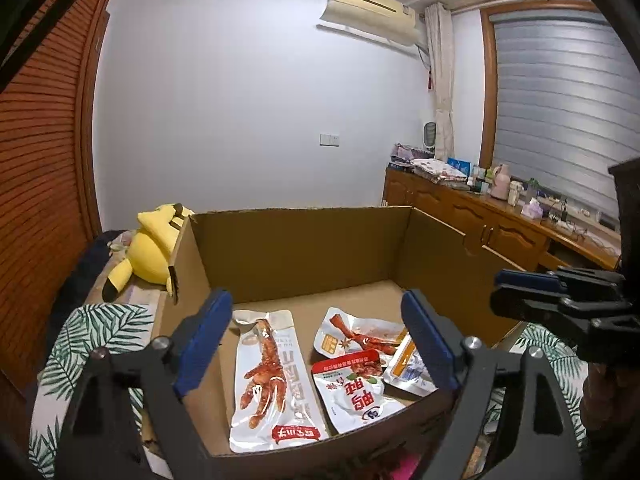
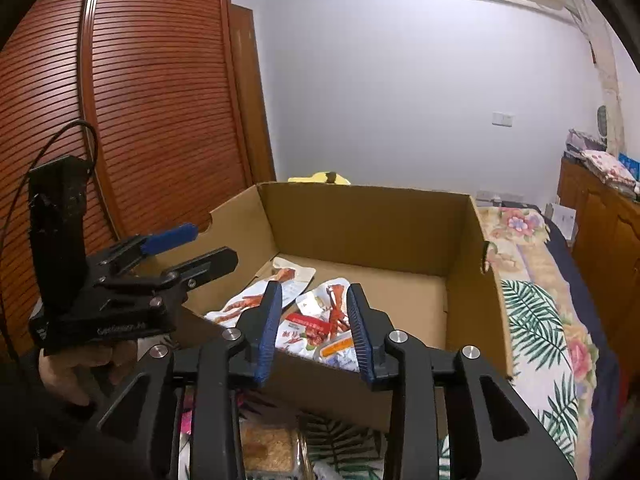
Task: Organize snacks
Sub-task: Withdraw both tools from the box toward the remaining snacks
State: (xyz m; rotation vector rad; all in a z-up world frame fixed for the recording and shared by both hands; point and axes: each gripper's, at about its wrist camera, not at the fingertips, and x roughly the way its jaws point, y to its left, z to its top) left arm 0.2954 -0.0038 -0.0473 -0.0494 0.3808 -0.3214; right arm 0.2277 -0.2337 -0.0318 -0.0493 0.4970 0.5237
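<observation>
Both grippers [image 1: 316,344] [image 2: 314,330] tilted over box [image 2: 360,220].

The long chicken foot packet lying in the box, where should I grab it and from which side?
Probably the long packet's near short end, coming from above over the cardboard box's low front wall; it lies flat, lengthwise toward you, with bare floor on its left.

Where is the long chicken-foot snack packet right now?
The long chicken-foot packet lies flat on the cardboard box floor, left of the other packets, in the left wrist view.
</observation>
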